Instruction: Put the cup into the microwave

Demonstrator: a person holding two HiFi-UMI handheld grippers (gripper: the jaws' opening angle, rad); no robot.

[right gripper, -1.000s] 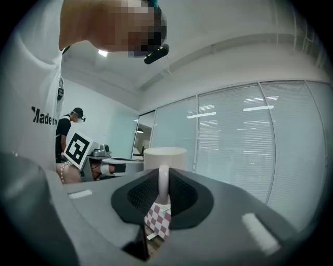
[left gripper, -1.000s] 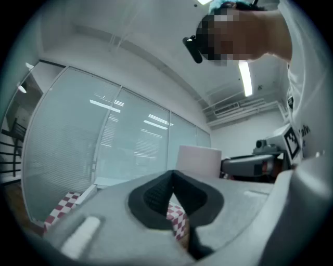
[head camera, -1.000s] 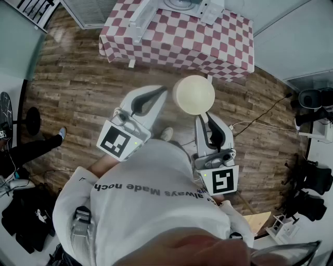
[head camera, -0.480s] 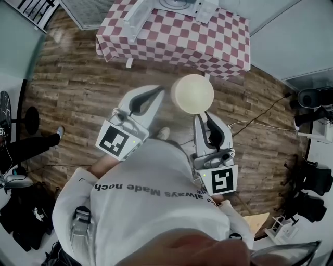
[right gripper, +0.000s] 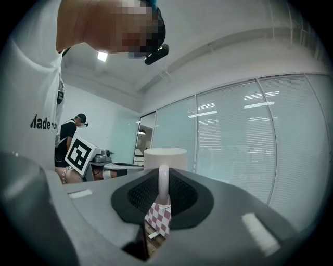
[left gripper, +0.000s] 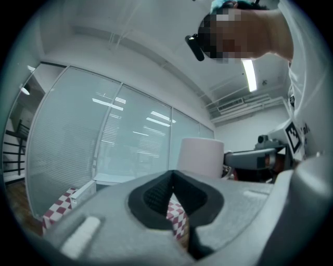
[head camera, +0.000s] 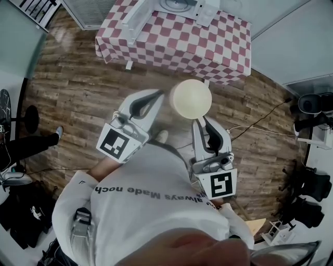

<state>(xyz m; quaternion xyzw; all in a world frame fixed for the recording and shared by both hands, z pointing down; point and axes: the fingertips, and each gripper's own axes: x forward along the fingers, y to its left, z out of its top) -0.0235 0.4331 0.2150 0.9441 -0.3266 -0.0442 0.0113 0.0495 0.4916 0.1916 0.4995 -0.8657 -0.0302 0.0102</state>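
Observation:
A cream cup [head camera: 192, 97] shows its round top in the head view, held over the wooden floor. My right gripper [head camera: 201, 121] is shut on its handle; in the right gripper view the white handle [right gripper: 163, 183] sits pinched between the dark pads below the cup's body [right gripper: 165, 154]. My left gripper [head camera: 162, 94] hovers just left of the cup, jaws together and holding nothing. In the left gripper view the cup [left gripper: 201, 157] stands right of the jaws. The white microwave [head camera: 183, 6] sits on the checkered table [head camera: 208, 44] ahead, its door [head camera: 136, 18] swung open.
Wooden floor lies between me and the table. A second person's legs [head camera: 23, 148] are at the left edge. Black chairs [head camera: 312, 189] and a white rack [head camera: 317, 132] stand at the right, and a cable [head camera: 260, 117] crosses the floor.
The table and microwave have slid slightly lower in the head view, so they are closer. Both grippers and the cup keep the same pose in front of the body.

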